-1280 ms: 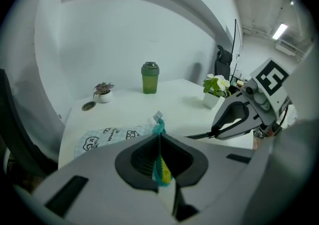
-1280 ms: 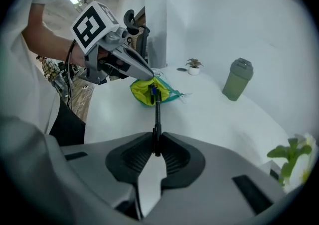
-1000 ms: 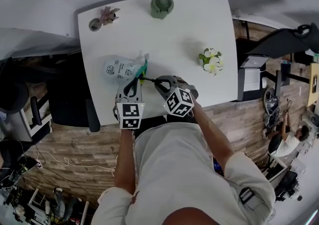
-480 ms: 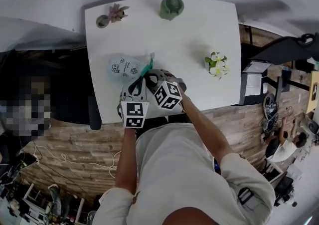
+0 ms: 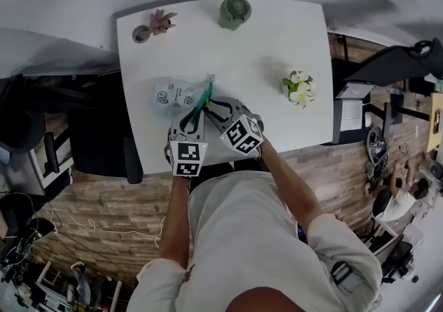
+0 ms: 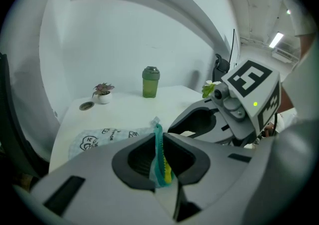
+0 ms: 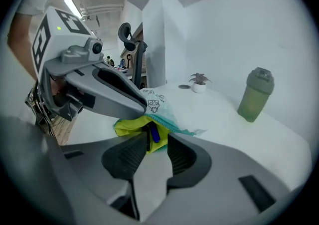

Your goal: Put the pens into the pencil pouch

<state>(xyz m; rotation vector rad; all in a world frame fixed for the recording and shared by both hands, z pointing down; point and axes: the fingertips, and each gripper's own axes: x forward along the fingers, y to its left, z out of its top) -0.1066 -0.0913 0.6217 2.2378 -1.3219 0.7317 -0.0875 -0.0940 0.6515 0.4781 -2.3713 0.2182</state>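
Right gripper (image 7: 158, 138): jaws apart, having just opened from closed. A dark blue pen (image 7: 154, 134) stands between them, close to one pad and not squeezed, with its far part down in the yellow lining (image 7: 130, 125) of the pencil pouch (image 7: 157, 100). Left gripper (image 6: 159, 141): jaws nearly together and just eased a little, though the pads are pinched on the pouch's teal zip edge (image 6: 159, 150), holding the mouth up. A second ago the pen lay exposed outside the mouth; now the head view shows none of it. Judgement: this pen is released into the pouch and the step is almost complete, leaving only the right gripper to draw back from the mouth. The pouch lies on the white table (image 5: 263, 48), at its near-left part. Beyond the pouch are a green bottle (image 5: 234, 12) and a potted plant (image 5: 160, 21), and to its right a flower sprig (image 5: 298, 87). No other pen can be made out.
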